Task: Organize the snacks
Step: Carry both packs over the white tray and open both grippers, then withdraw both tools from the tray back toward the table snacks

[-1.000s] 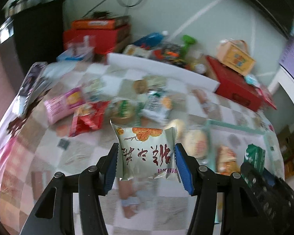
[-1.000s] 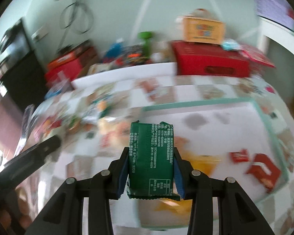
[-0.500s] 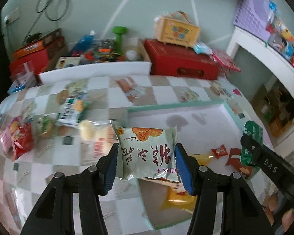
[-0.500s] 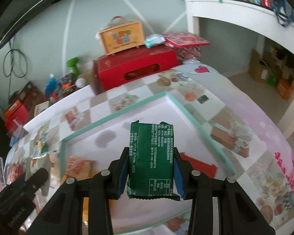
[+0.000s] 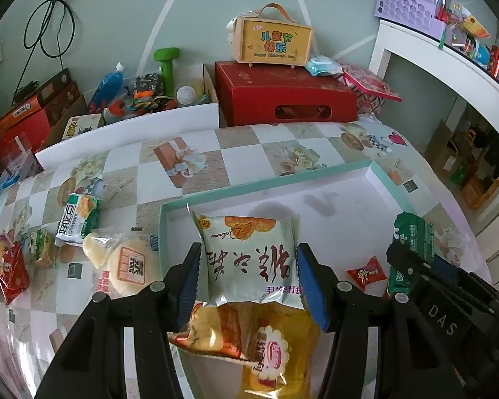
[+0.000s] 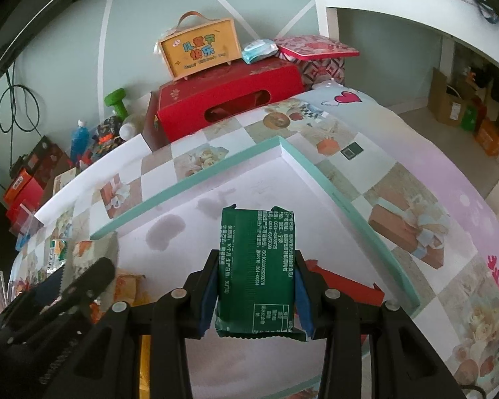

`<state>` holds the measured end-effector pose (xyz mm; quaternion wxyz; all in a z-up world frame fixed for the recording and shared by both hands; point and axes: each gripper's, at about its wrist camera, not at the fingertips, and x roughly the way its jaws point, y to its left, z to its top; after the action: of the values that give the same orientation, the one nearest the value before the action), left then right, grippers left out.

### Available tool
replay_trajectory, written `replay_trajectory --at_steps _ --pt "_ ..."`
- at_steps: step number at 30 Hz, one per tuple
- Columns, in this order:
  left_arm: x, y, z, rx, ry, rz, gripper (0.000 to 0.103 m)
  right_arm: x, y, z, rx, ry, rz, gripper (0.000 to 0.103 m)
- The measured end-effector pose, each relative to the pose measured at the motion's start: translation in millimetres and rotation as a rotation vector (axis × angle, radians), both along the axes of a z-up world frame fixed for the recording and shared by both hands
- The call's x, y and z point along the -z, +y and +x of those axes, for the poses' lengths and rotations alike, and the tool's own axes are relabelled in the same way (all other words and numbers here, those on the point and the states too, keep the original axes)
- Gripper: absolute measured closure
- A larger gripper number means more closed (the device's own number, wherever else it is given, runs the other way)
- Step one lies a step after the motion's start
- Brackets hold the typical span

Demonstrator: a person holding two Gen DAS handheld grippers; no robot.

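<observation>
1. A white snack packet (image 5: 249, 259) with red characters is clamped between the blue pads of the left gripper (image 5: 248, 279); both pads are pressed on its side edges, and the packet is held upright above the tray.
2. A dark green packet (image 6: 257, 272) is clamped in the same way by the right gripper (image 6: 256, 296), with its printed back turned to the camera.
3. Just under the left gripper, a yellow packet (image 5: 276, 349) and an orange packet (image 5: 213, 329) are seen lying in the near part of the tray, the orange one partly over the yellow one.
4. Between the two grippers, on the tray floor, a small red candy (image 5: 366, 272) is found. Under the right gripper a red flat wrapper (image 6: 346, 286) is seen.
5. The tray (image 5: 282, 183) with the mint green rim is placed on the checked tablecloth (image 5: 199, 153); both grippers are held over it, and its far half is bare white with some grey stains.
6. To the left of the left gripper, outside the tray, other snacks are spread on the cloth: a round pale bun (image 5: 126, 259) just beside the tray wall, a green and white packet (image 5: 78, 219) behind it, and a red packet (image 5: 6, 269) further left.
7. Far beyond both grippers, behind the table, a red box (image 5: 282, 96) is seen, and a yellow case with a handle (image 5: 271, 41) is set on it. A green dumbbell (image 5: 166, 65) is standing to the left of them.
</observation>
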<state>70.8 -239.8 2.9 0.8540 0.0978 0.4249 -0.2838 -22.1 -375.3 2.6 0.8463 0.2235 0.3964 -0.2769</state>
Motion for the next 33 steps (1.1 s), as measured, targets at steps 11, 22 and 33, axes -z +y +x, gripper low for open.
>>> replay_trajectory --at_steps 11,22,33 --pt "3 -2 1 -0.012 0.015 0.014 0.033 0 -1 -1 0.018 0.003 -0.006 0.060" --pt "4 14 15 -0.121 0.025 0.020 0.011 8 -8 0 0.076 0.051 -0.014 0.014" --pt "8 35 30 -0.211 0.041 0.001 0.000 9 -5 3 0.081 0.073 -0.048 0.000"
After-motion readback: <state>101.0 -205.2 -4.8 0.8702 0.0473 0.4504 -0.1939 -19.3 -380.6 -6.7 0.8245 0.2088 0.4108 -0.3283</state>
